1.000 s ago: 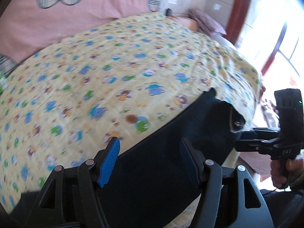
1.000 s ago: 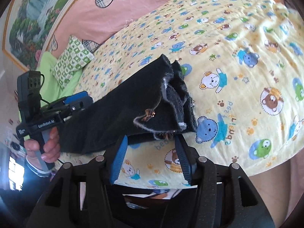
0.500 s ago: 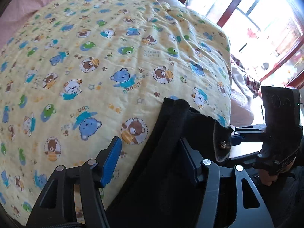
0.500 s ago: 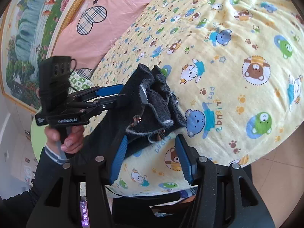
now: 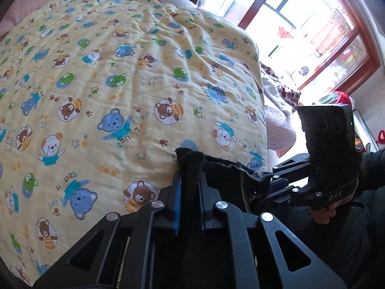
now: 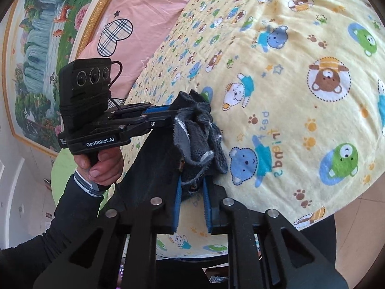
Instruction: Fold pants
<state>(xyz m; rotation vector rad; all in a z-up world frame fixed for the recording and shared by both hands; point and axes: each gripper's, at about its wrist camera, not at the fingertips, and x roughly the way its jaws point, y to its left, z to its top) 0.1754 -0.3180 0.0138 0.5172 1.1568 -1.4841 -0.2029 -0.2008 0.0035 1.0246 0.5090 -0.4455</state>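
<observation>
Here the grasp is made: the left gripper [image 5: 190, 180] and the right gripper [image 6: 192, 187] each have their jaws pinching a bunched end of the dark pants [image 6: 154, 159], held at the near edge of the bed [image 5: 120, 84]. Next likely comes lifting and spreading them over the bear-print quilt [image 6: 300, 96]; nothing lies there, and the pink pillow [image 6: 144, 12] is well apart.
</observation>
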